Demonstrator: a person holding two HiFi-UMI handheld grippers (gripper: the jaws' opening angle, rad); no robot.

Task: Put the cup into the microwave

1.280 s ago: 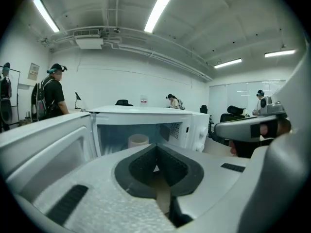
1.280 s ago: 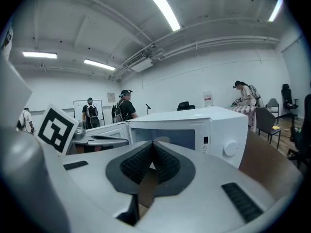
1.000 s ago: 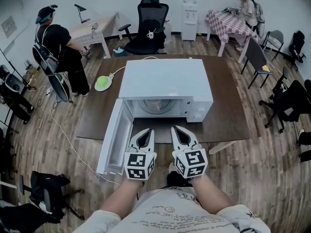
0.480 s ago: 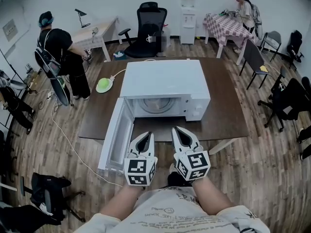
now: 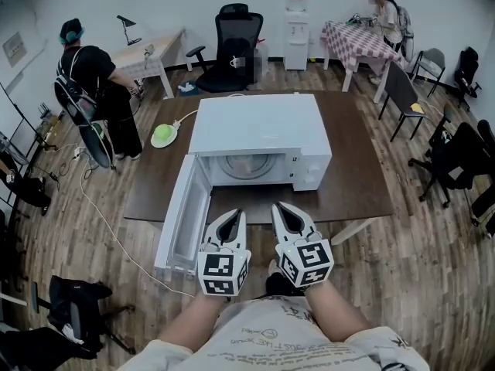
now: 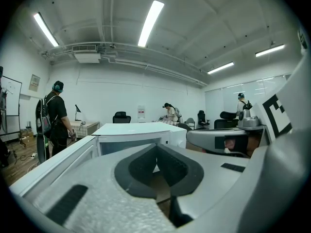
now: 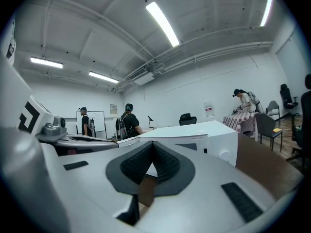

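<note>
A small white cup (image 5: 234, 62) stands on the seat of a black office chair (image 5: 232, 29) beyond the far edge of the dark brown wooden table (image 5: 363, 184) — well apart from both grippers. On the table sits the boxy white microwave oven (image 5: 259, 126). Its door (image 5: 183, 222) is swung wide open to the left, and the round turntable (image 5: 249, 166) shows in the cavity. A lime-green round object (image 5: 164, 134) on a white cable lies on the table, left of the oven. In front of the opening, side by side, the left gripper (image 5: 234, 211) and the right gripper (image 5: 280, 205) point at the oven — each with its jaws together, nothing between them.
</note>
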